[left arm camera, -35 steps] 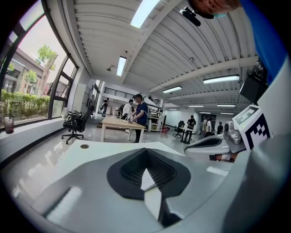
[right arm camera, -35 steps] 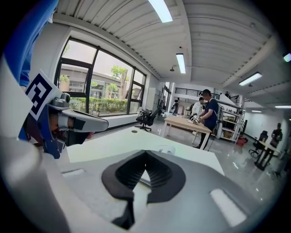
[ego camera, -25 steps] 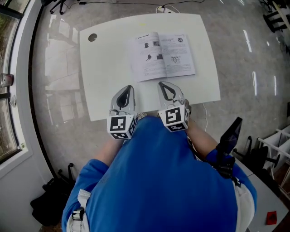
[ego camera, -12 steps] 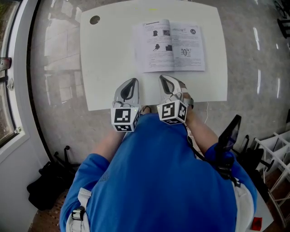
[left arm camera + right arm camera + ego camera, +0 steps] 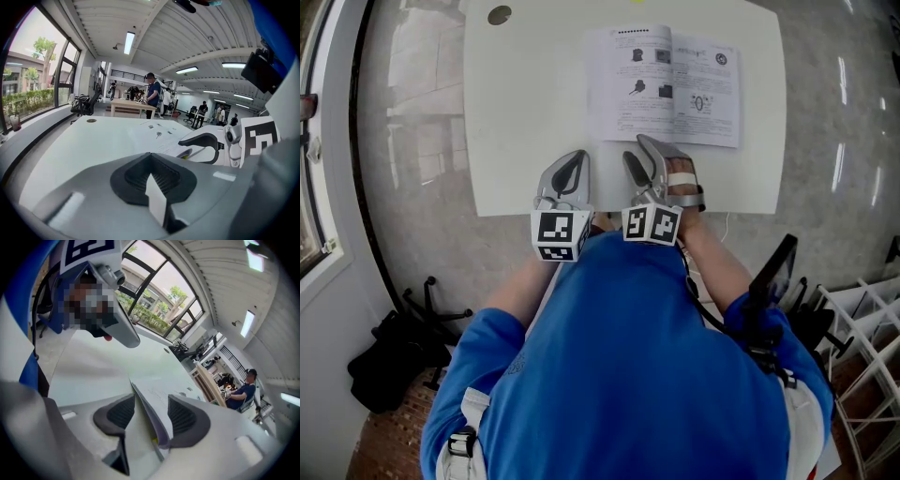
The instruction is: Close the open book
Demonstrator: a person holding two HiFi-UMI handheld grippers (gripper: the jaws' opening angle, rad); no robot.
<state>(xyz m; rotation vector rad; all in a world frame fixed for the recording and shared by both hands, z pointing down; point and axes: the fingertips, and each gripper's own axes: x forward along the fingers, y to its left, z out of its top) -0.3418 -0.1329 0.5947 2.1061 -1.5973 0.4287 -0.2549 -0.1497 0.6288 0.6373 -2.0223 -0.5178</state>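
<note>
The open book point(image 5: 666, 84) lies on the table point(image 5: 525, 112) just ahead of the right tongs point(image 5: 637, 150), whose opening jaws straddle its near edge ungripped. The left tongs point(image 5: 574, 159) are held closed and empty beside them. A lone page could be creased, or the unsteadied book pushed away.

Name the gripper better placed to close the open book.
Right. The right gripper is opening its jaws with the book edge between them; the left gripper is shut over the table, beside it.

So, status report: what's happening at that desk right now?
Left gripper shut, empty. Right gripper opening, near edge of the book between its jaws. That book lies open on the white table. Nothing blocking.
</note>
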